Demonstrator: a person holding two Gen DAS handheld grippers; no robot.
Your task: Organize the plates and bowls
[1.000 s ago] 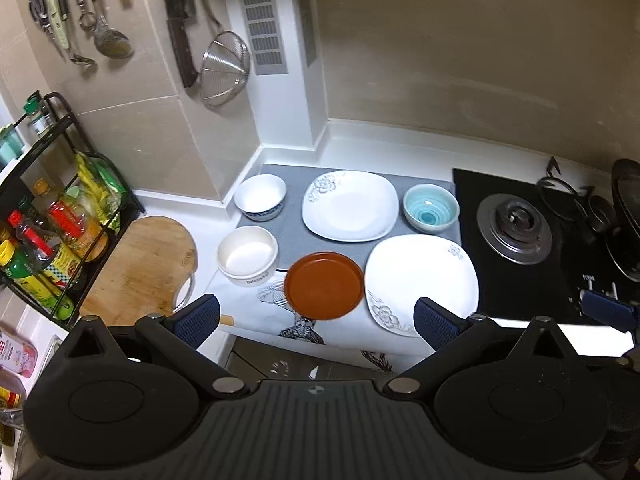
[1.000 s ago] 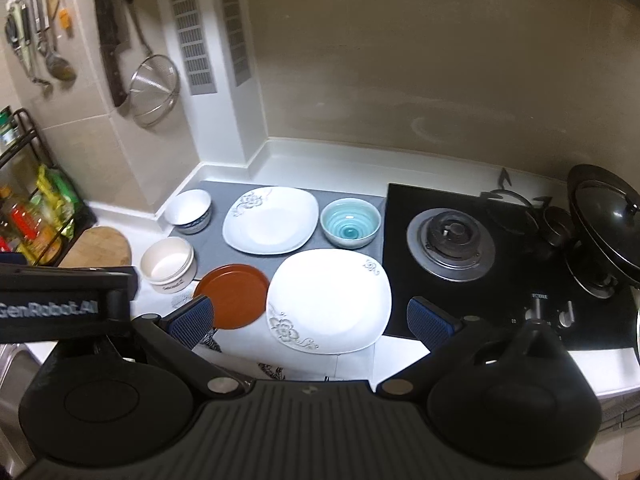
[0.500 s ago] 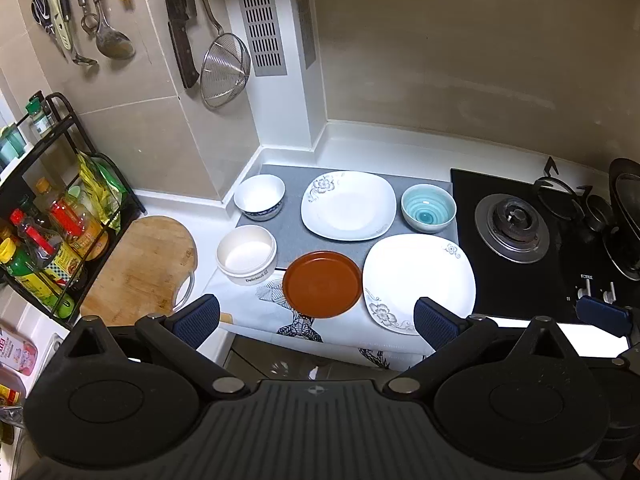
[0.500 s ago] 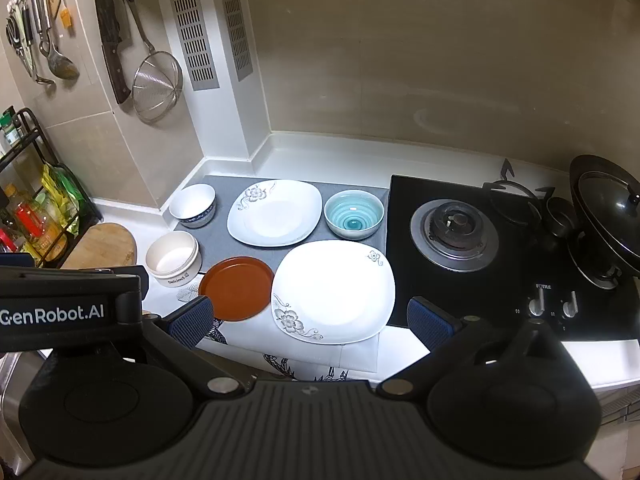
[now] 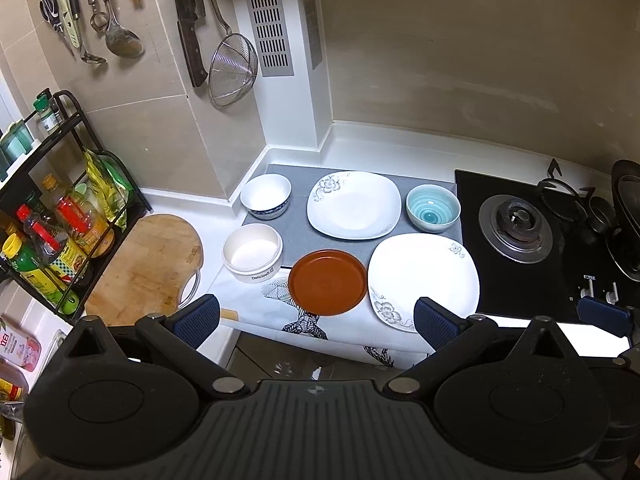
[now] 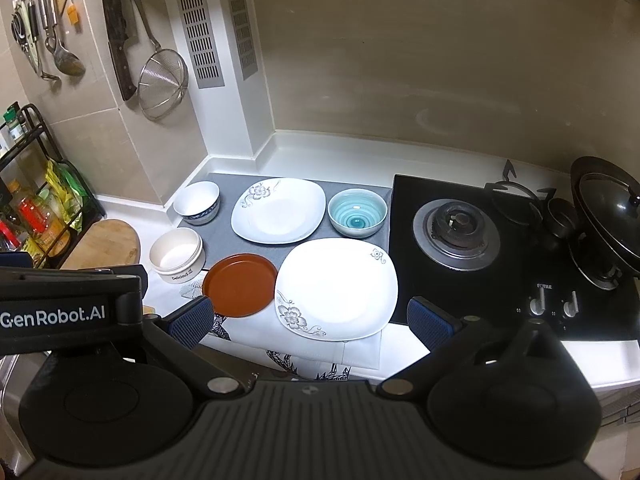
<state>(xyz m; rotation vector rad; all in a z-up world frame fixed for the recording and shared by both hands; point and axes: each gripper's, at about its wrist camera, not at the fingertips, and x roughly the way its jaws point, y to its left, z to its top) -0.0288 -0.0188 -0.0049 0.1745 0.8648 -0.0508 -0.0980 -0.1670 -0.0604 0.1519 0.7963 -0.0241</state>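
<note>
Both the left gripper (image 5: pixel 316 316) and right gripper (image 6: pixel 308 320) hover spread and empty; approach the large white square flowered plate (image 6: pixel 336 288), just right of the round brown plate (image 6: pixel 240 284), by its near rim, low and level.

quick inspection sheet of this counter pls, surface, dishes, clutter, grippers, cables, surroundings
surface: white countertop with a grey mat and a patterned cloth at the front edge.
job's things: two white square plates, brown round plate, teal bowl, blue-rimmed bowl, cream bowl; none stacked.
clutter: wooden cutting board to the left.
grippers: left gripper and right gripper open, holding nothing, above the counter's front edge.
cables: nothing seen.
surroundings: gas stove, lidded wok, condiment rack, hanging strainer and utensils.
</note>
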